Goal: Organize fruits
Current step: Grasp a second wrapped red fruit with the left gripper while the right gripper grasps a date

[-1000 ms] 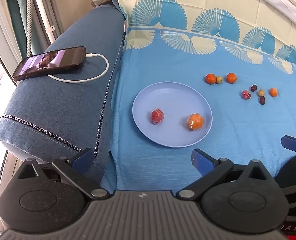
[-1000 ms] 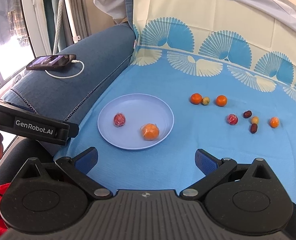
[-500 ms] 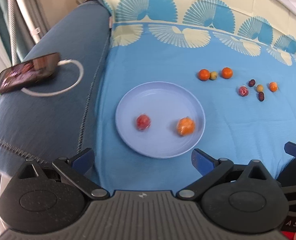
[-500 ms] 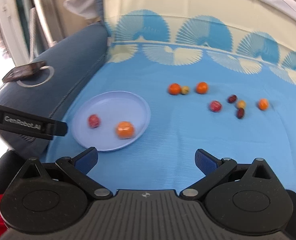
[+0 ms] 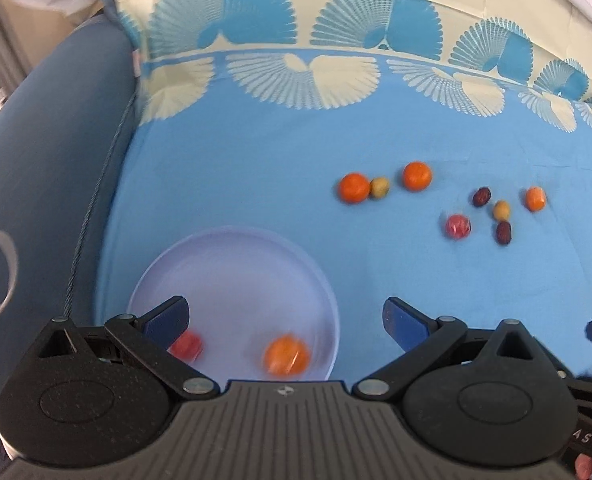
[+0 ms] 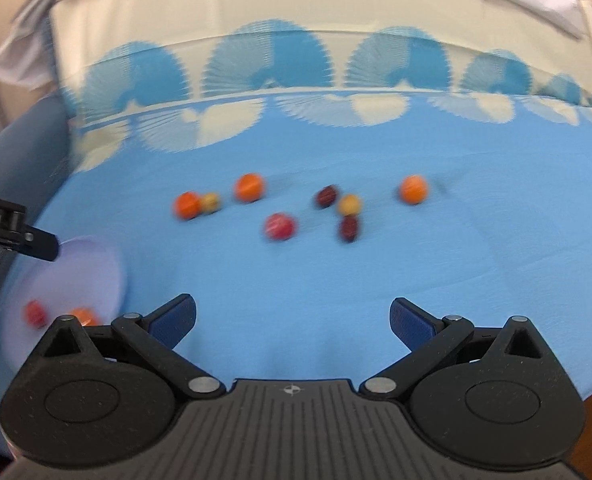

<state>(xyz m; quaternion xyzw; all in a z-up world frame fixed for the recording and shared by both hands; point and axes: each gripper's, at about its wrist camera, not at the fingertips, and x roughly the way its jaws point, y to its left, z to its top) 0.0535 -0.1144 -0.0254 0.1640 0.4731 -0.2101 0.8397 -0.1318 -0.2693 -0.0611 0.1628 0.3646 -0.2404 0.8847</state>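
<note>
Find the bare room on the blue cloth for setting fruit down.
Free: cloth between the plate and the fruit cluster, and the strip beyond the fruits up to the fan border. On the plate, the far half is bare. Crowded: the cluster itself.

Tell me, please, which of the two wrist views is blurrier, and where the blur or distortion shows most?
The right wrist view is blurrier: the loose fruits, such as the red one, smear sideways, as does the fan-print cloth. In the left wrist view the far fruits stay fairly crisp, but the plate and its orange fruit are smeared. Both show fisheye bending at the edges.
</note>
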